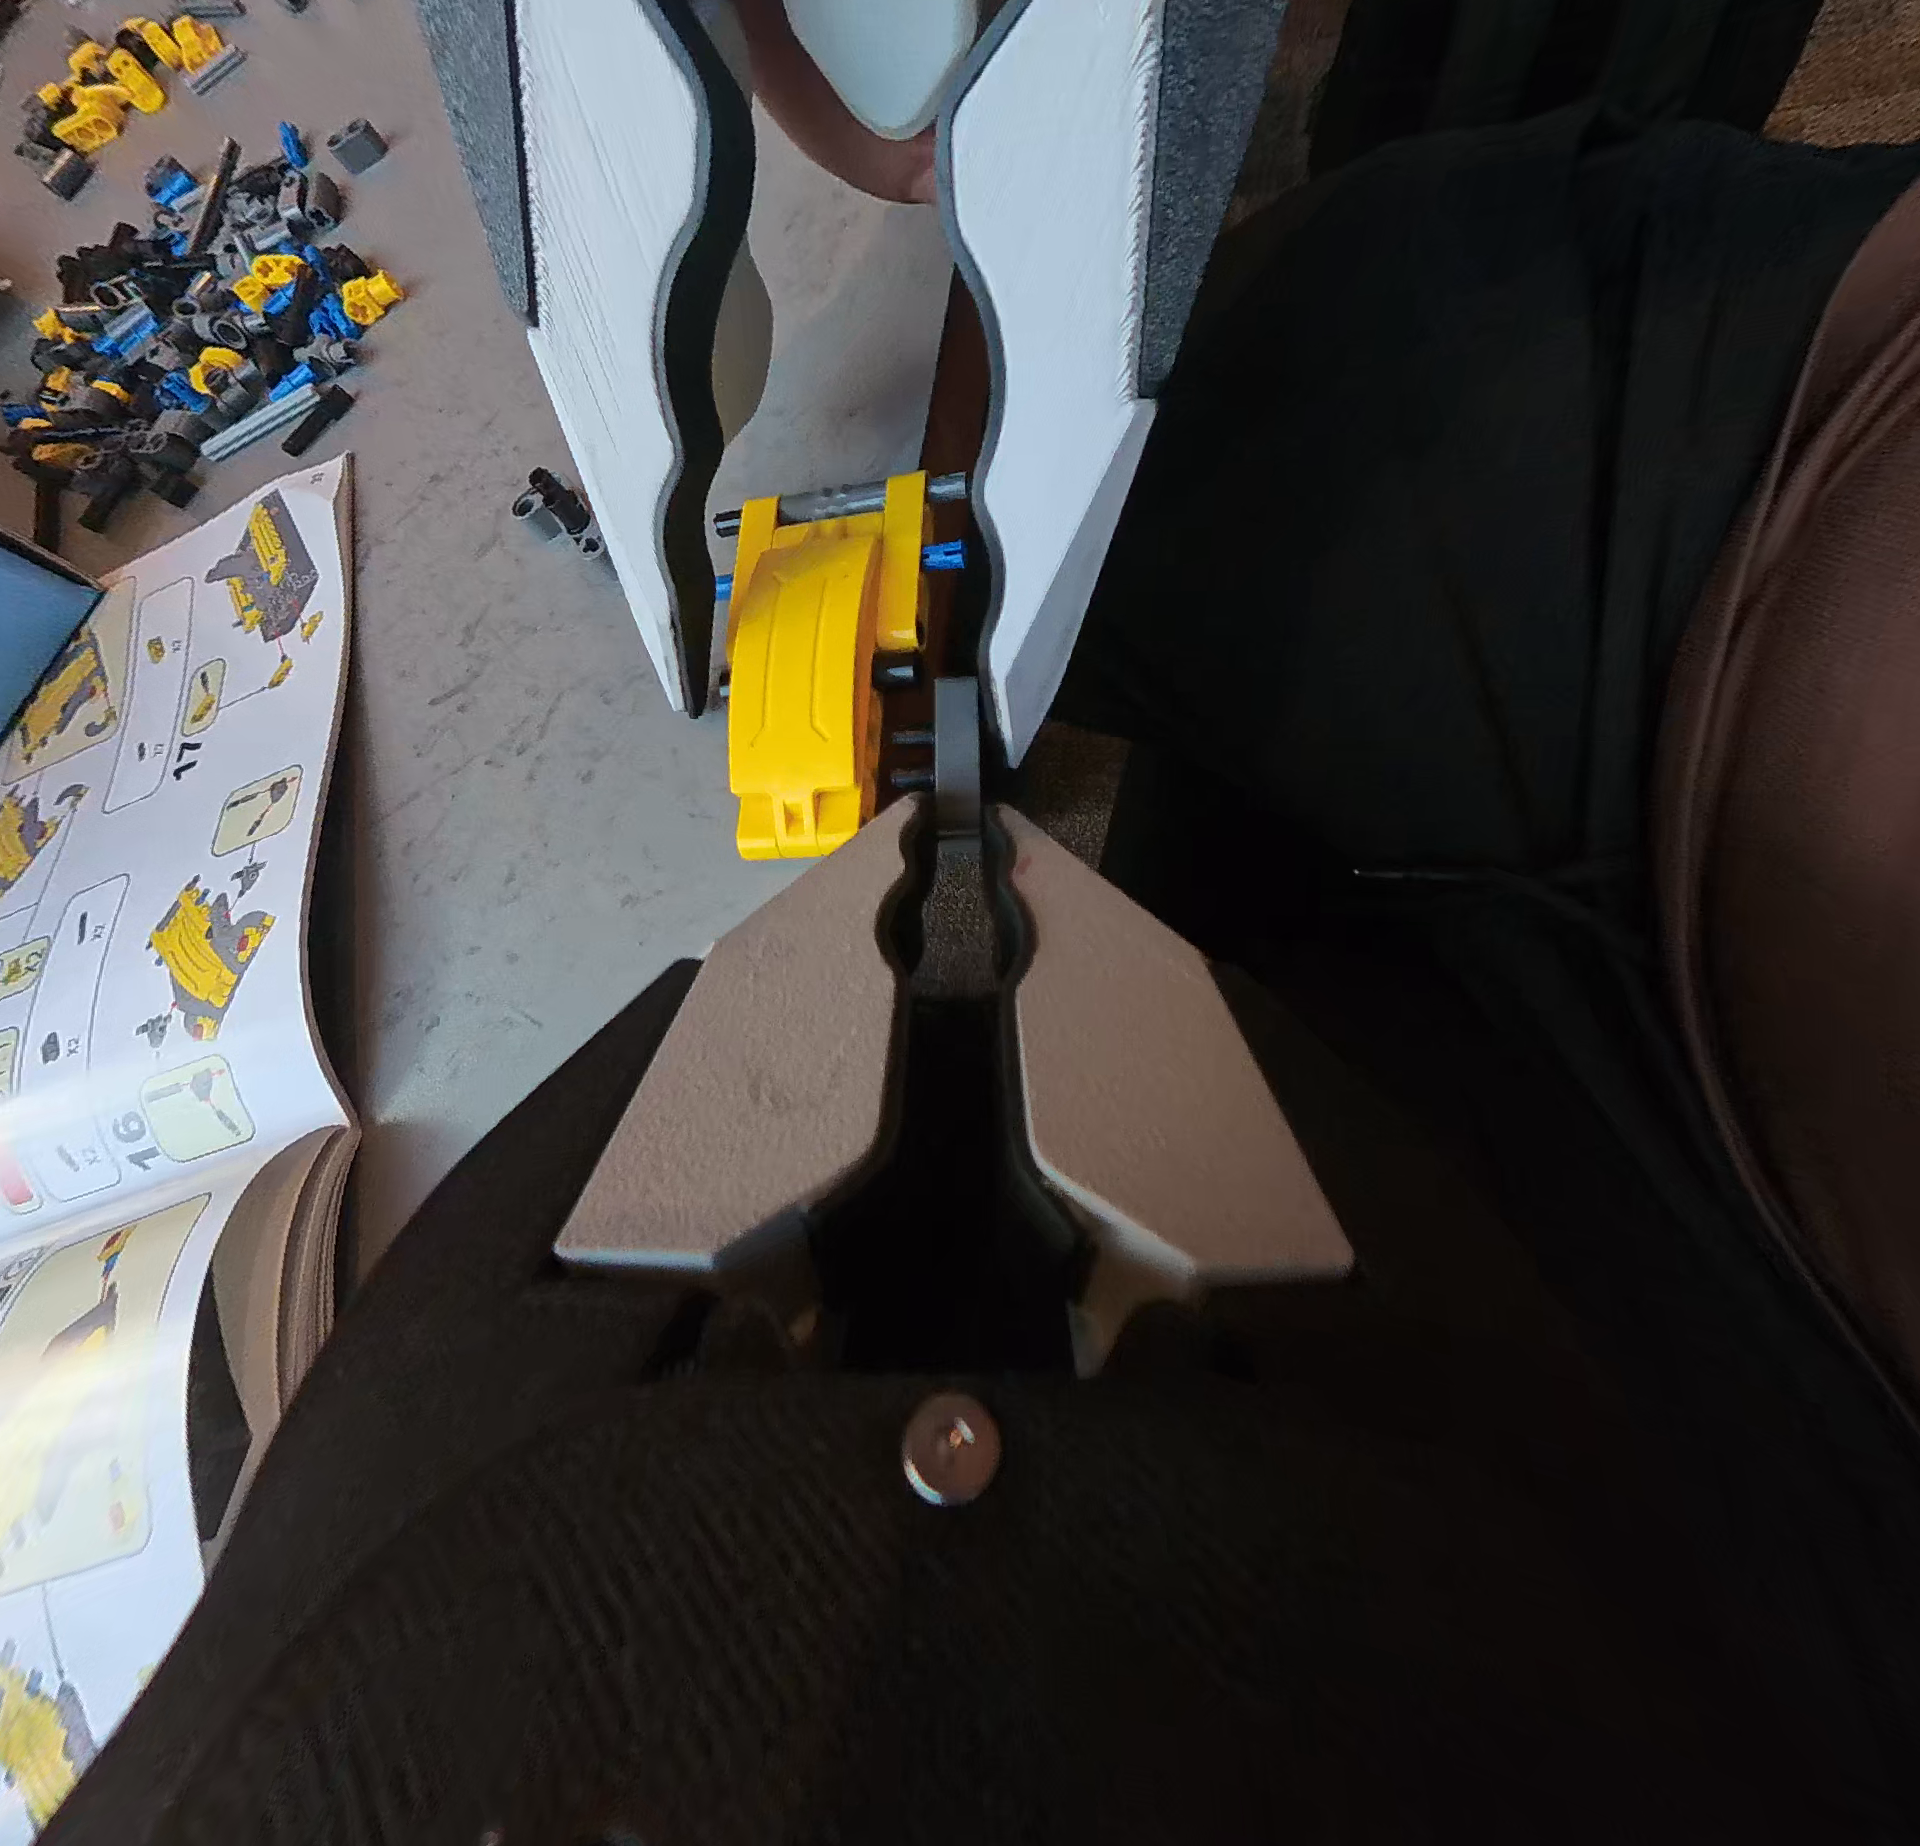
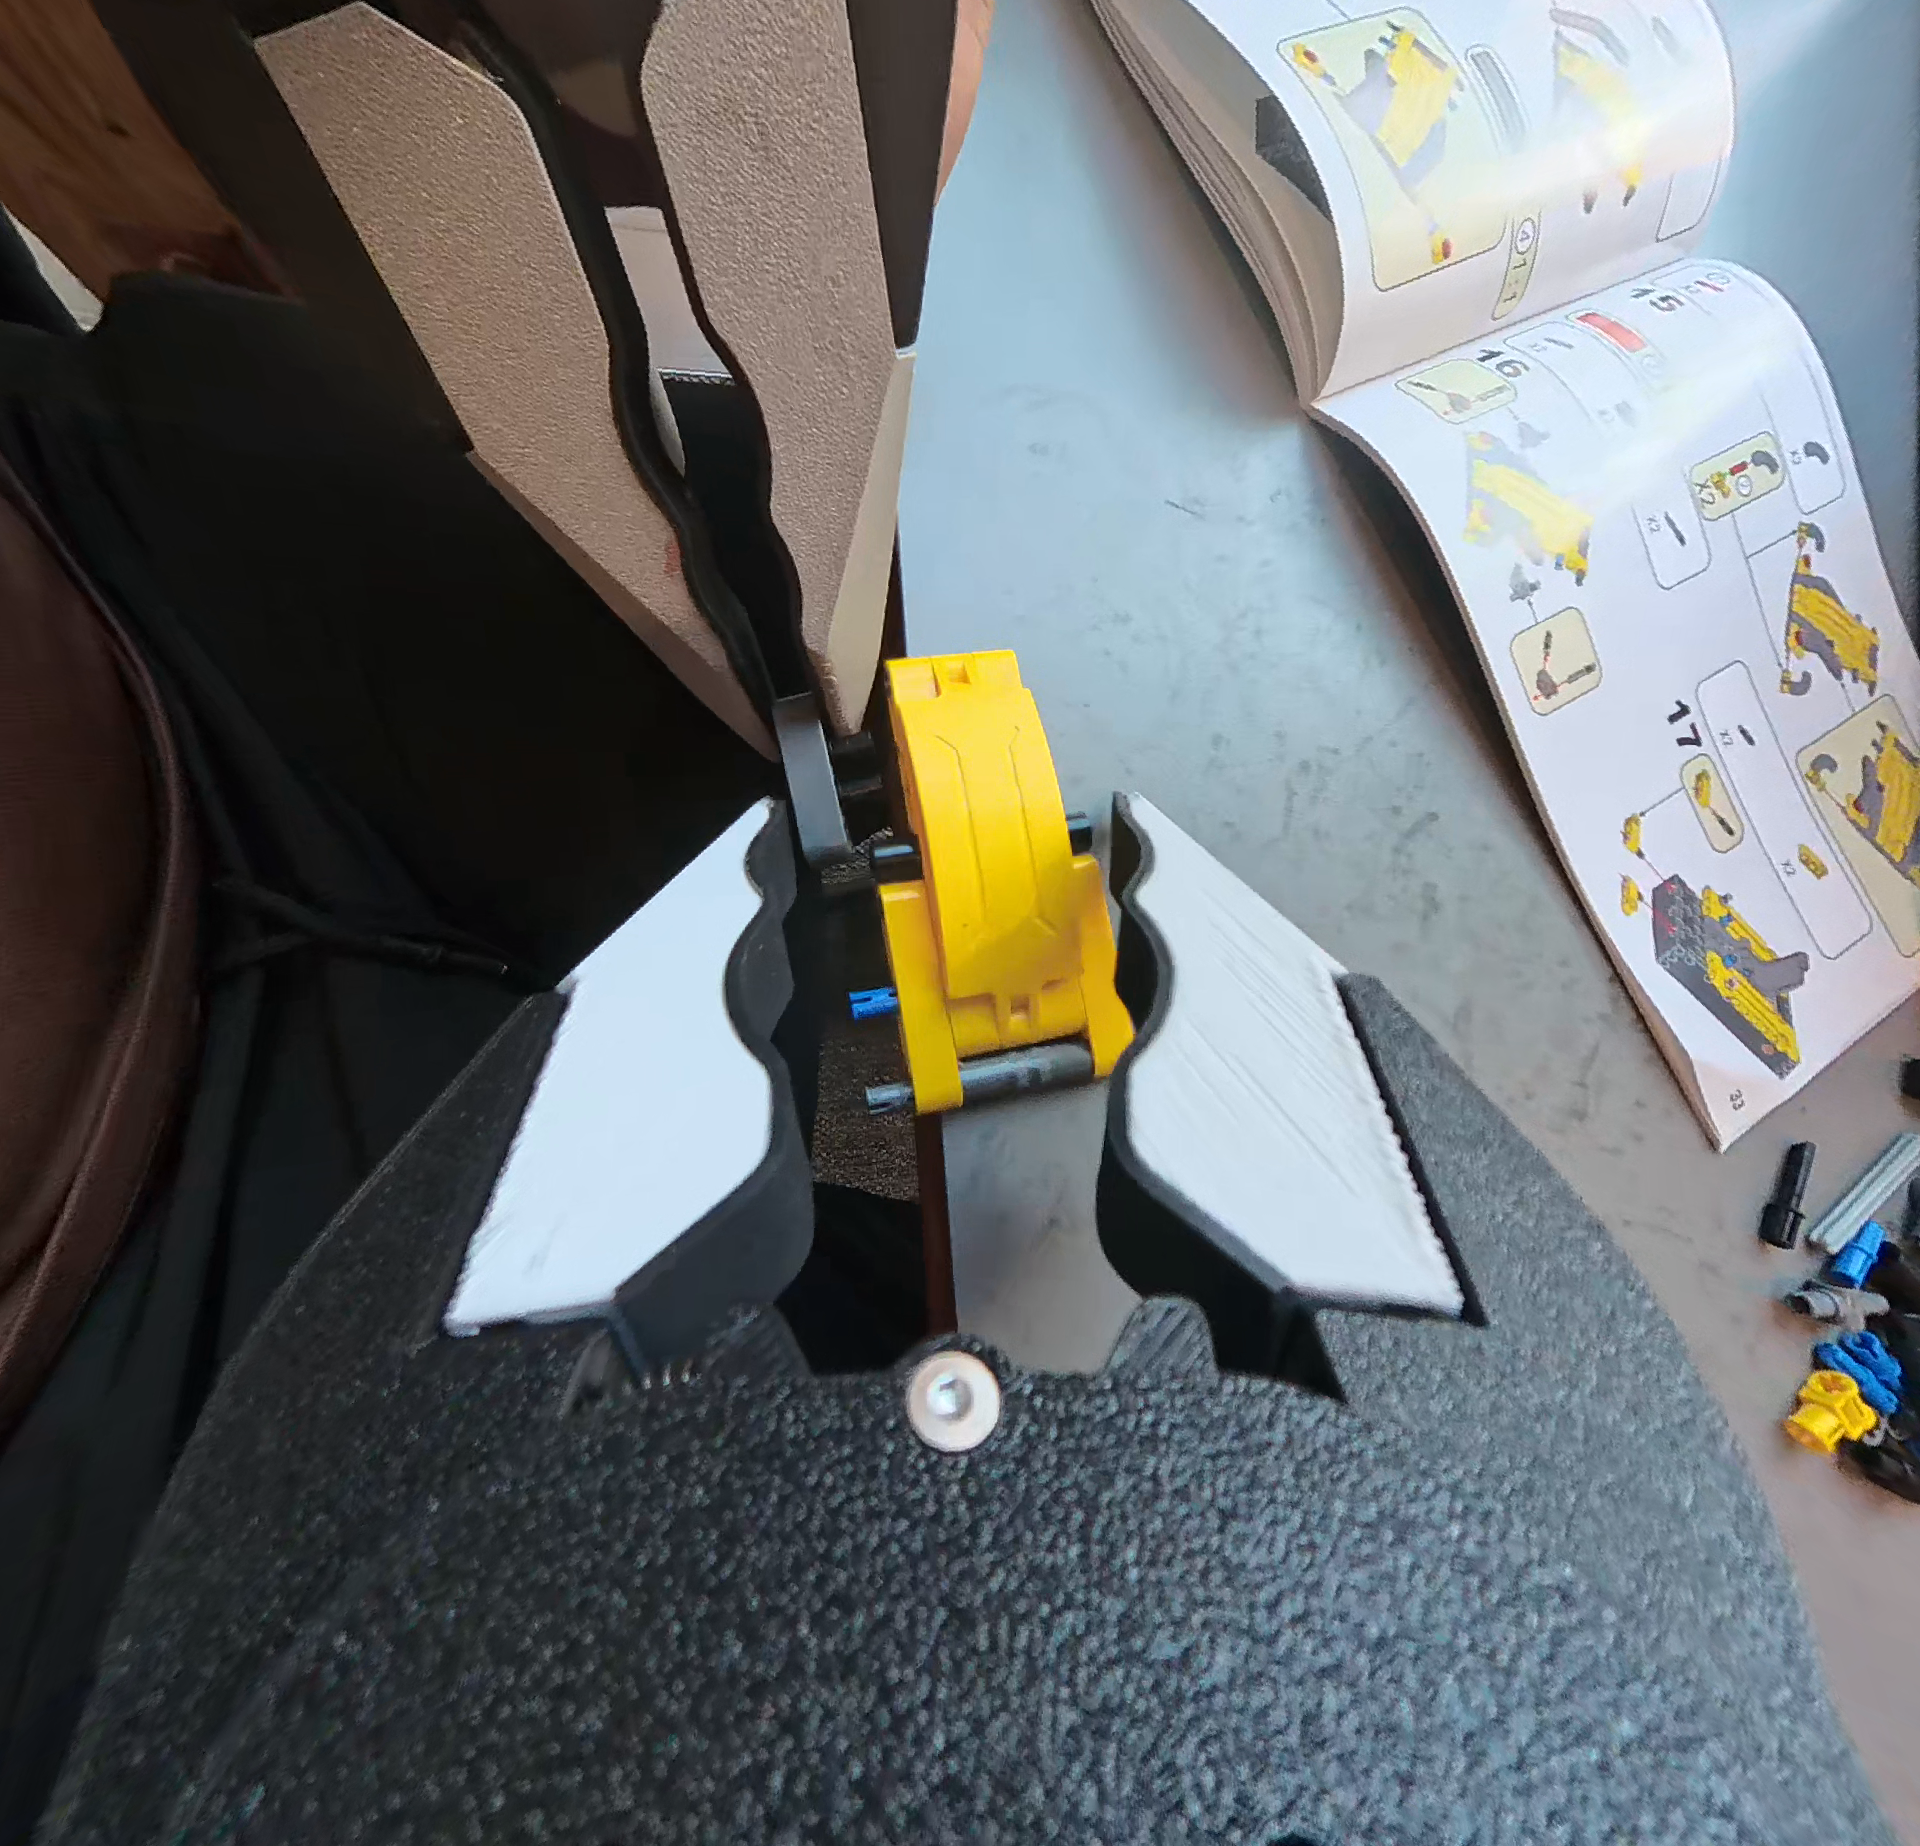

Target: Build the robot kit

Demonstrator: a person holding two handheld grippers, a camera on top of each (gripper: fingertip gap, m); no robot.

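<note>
My left gripper [image 1: 956, 809] has tan-grey fingers and is shut on a thin dark grey curved piece [image 1: 956, 747]. It holds that piece against black pins on the side of a yellow brick assembly [image 1: 800, 674]. My right gripper [image 2: 945, 809] has white fingers and is closed around the yellow assembly [image 2: 987, 861], which has a grey axle and blue pins. It holds the assembly in the air over the table edge. The two grippers face each other, tips almost touching. The left gripper [image 2: 821, 726] and the curved piece [image 2: 805, 788] also show in the right wrist view.
An open instruction booklet [image 1: 156, 861] [image 2: 1558, 446] lies on the grey table [image 1: 499, 757]. A pile of loose yellow, blue and black parts [image 1: 187, 321] [image 2: 1849, 1360] lies beyond it. A small connector [image 1: 556, 508] lies alone. Dark clothing [image 1: 1455, 549] is off the table's edge. The tips of both grippers are at nearly the same place.
</note>
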